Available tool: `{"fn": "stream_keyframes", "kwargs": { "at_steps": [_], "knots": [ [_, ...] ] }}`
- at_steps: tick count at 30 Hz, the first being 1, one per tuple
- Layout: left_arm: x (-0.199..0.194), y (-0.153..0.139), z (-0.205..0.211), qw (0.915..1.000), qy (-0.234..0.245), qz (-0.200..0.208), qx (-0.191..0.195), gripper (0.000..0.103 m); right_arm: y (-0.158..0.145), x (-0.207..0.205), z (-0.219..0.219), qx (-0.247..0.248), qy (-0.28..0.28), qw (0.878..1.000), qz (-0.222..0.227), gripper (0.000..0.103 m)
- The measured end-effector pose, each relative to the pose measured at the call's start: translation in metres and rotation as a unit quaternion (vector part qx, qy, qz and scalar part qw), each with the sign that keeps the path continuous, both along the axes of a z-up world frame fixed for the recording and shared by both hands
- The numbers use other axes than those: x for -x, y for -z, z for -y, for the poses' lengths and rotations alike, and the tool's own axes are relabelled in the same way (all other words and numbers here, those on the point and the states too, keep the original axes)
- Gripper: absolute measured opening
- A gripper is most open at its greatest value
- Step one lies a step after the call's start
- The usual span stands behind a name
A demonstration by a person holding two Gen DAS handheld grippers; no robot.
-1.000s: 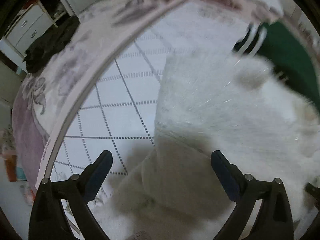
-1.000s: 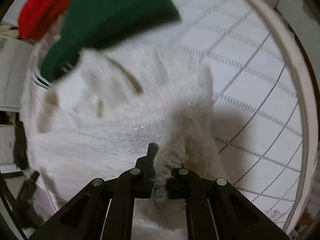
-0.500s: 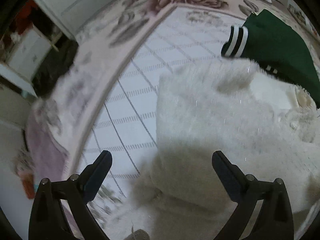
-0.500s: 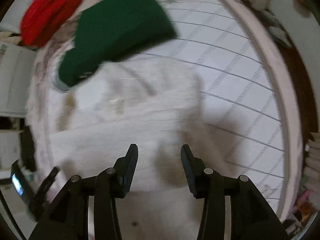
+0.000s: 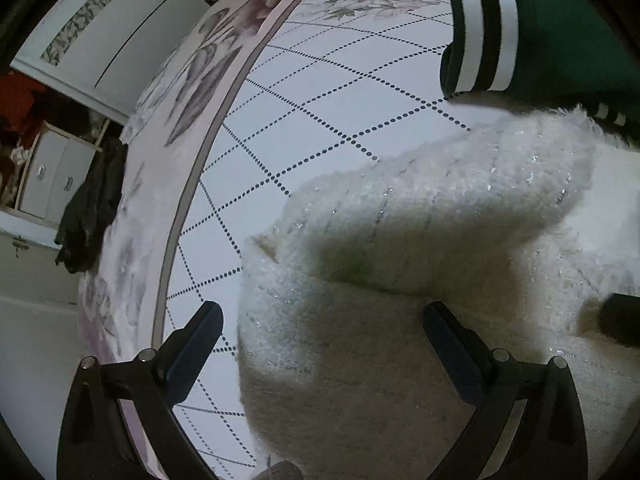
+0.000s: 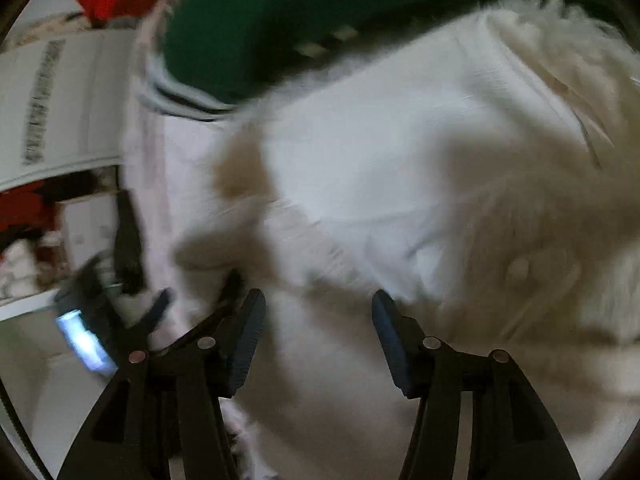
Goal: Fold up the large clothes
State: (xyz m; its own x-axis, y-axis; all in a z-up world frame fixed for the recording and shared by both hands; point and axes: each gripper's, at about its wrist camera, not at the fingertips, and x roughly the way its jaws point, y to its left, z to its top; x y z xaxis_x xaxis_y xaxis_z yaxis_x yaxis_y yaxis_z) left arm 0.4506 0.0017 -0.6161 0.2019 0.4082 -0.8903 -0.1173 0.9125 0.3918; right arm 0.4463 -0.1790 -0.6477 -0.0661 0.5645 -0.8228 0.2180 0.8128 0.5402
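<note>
Left tool (image 5: 322,322) and right tool (image 6: 318,312) both hung wide open, gripping nothing, over the white fuzzy sweater (image 5: 420,240) lying on the bed (image 5: 304,136) near the green garment (image 5: 568,32). Best next grip, judged: pinch the folded sleeve's edge cleanly and keep layers aligned.

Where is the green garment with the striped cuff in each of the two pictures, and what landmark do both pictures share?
Left wrist view: the green garment lies at the top right, its striped cuff turned toward the middle, beyond the fluffy white sweater.
Right wrist view: the green garment fills the top centre, blurred, with its striped cuff at the left end.
Shared landmark: the white sweater, lying just in front of the green garment in both views.
</note>
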Motion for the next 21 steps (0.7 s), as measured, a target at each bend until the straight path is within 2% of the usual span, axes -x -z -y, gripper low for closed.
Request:
{"fn": "stream_keyframes", "kwargs": {
  "at_steps": [6, 7, 8, 12, 18, 20, 21],
  "knots": [
    [-0.003, -0.001, -0.003, 0.9998, -0.013, 0.002, 0.018, 0.103, 0.002, 0.000, -0.003, 0.010, -0.006, 1.000, 0.011, 0.054],
    [-0.003, -0.002, -0.003, 0.9997, -0.014, 0.004, 0.019, 0.103, 0.000, 0.001, -0.008, 0.015, -0.011, 1.000, 0.022, 0.047],
    [-0.003, -0.003, -0.003, 0.9997, -0.013, 0.005, 0.019, 0.103, -0.002, 0.000, -0.015, 0.014, -0.024, 0.999, 0.033, 0.005],
    [-0.002, -0.015, -0.004, 0.9996, -0.010, 0.013, 0.023, 0.103, -0.016, 0.005, -0.035, 0.067, -0.068, 0.993, 0.073, 0.006],
    [-0.004, -0.045, -0.011, 0.9981, -0.016, 0.047, 0.037, 0.103, -0.064, -0.005, -0.023, 0.089, -0.007, 0.986, 0.138, 0.006],
    [-0.007, -0.044, -0.010, 0.9983, -0.017, 0.044, 0.035, 0.103, -0.059, -0.017, -0.024, 0.098, -0.014, 0.986, 0.131, 0.006],
    [-0.008, -0.042, -0.009, 0.9984, -0.017, 0.039, 0.037, 0.103, -0.051, -0.022, -0.025, 0.090, -0.024, 0.990, 0.110, 0.007]
  ]
}}
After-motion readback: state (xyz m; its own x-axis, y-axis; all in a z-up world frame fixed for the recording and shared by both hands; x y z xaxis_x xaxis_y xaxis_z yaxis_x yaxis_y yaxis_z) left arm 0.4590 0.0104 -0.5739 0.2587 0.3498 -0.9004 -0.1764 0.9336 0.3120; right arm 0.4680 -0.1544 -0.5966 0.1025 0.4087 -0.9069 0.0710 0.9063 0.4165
